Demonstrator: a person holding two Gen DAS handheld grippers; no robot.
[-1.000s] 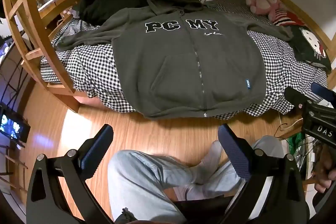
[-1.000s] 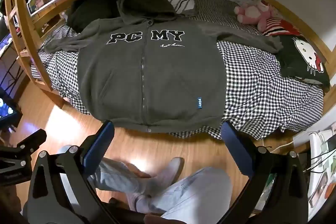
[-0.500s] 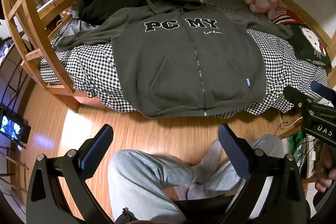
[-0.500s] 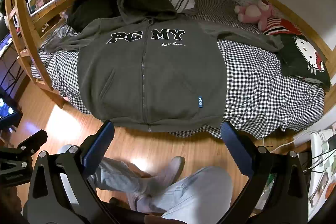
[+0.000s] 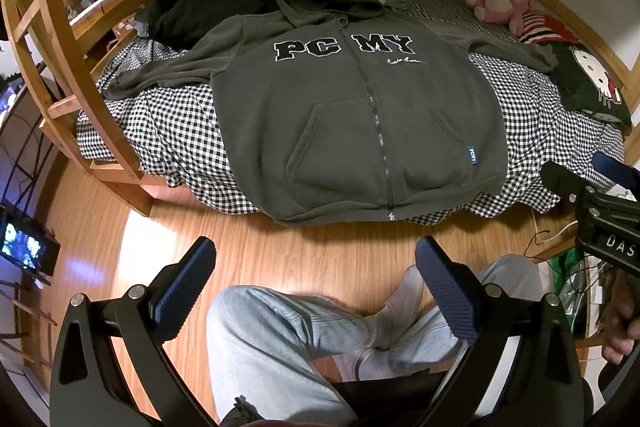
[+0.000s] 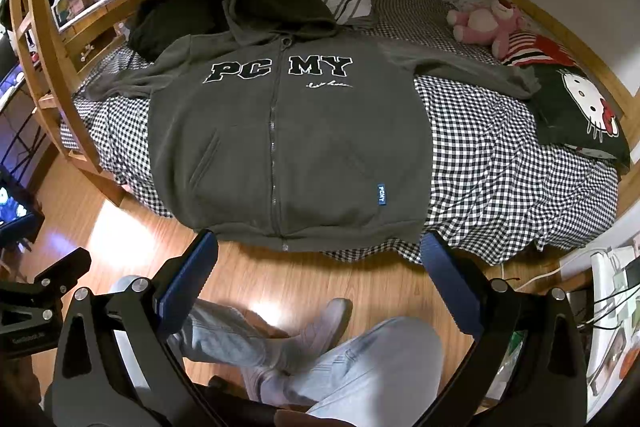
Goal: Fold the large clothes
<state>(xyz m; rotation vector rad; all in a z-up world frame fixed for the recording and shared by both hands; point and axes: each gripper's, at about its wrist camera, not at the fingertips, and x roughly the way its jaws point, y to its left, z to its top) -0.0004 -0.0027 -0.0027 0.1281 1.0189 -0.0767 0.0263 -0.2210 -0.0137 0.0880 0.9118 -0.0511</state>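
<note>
Grey zip hoodie (image 5: 360, 115) spread face-up and zipped on the checked bed (image 5: 176, 131), hood toward the wall, both sleeves out sideways, hem hanging just over the near bed edge above the wood floor (image 5: 280, 255). Left hand-held gripper (image 5: 316, 267) wide apart, empty, held back over the person's knees, well short of the hem. Right hand-held gripper (image 6: 320, 263) likewise spread and empty, fingertips near the hem line in its own view but not touching cloth. Folding not yet begun, judging by the flat layout. Likely first step: bring a sleeve across the chest. Suggested approach: reach each gripper to a cuff, left sleeve (image 5: 160, 75) and right sleeve (image 6: 472, 71); pinch through both fabric layers close to the cuff, lift just clear of the bed, carry inward along a straight line so the shoulder seam forms the crease. Thick fleece, so a deep bite needed to avoid slipping. Watch for the dark cushion (image 6: 580, 111) touching the right cuff and the dark pile of clothes (image 5: 200, 7) near the left shoulder; possible snagging there. Keep the hem from sliding off the bed edge during the pull.
</note>
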